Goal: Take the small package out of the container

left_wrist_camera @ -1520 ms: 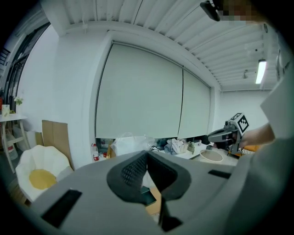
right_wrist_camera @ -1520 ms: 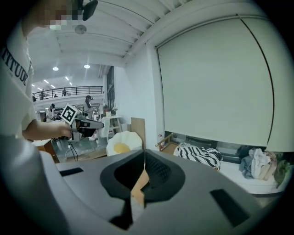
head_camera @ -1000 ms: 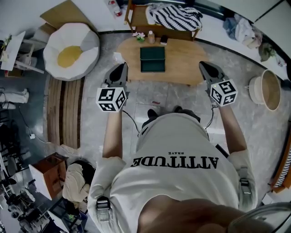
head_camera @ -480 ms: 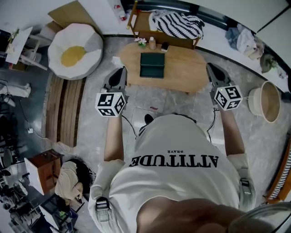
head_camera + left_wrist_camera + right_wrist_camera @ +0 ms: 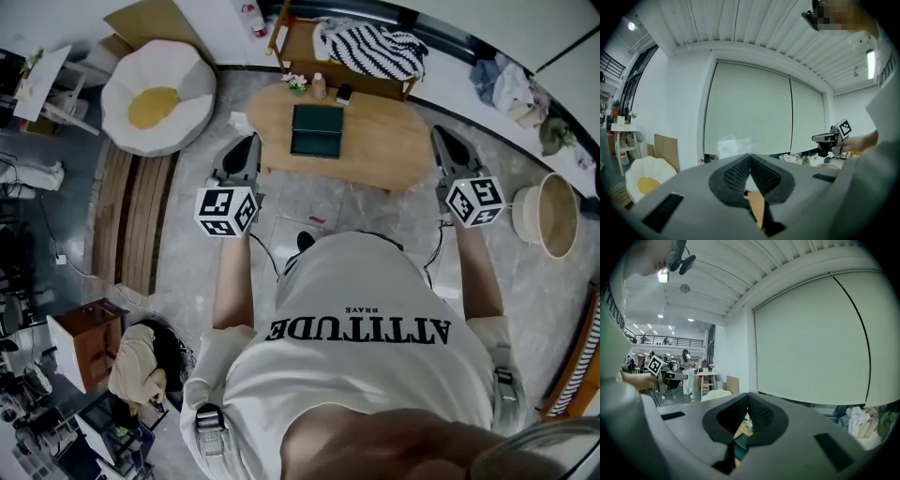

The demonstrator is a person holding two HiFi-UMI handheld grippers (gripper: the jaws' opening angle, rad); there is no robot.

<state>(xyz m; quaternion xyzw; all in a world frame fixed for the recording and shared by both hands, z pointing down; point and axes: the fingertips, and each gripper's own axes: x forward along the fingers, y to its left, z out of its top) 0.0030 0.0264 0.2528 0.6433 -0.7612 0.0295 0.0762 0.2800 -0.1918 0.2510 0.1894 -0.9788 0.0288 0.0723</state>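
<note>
Just behind the green container (image 5: pixel 316 130) stand flowers (image 5: pixel 294 82) and a bottle (image 5: pixel 319 87)

Grey marbled floor (image 5: pixel 319 202) is filling the middle of the head view, with an oval wooden tabletop (image 5: pixel 394 141) sitting at upper centre. An egg-shaped cushion (image 5: pixel 155 98) is lying at upper left, a slatted wooden mat (image 5: pixel 131 216) is running down the left side, and a round basket (image 5: pixel 548 211) is standing at right. In the left gripper view, pale blinds (image 5: pixel 750 108) are covering the far wall (image 5: pixel 686 103), and a strip light (image 5: pixel 871 63) is glowing at upper right.
</note>
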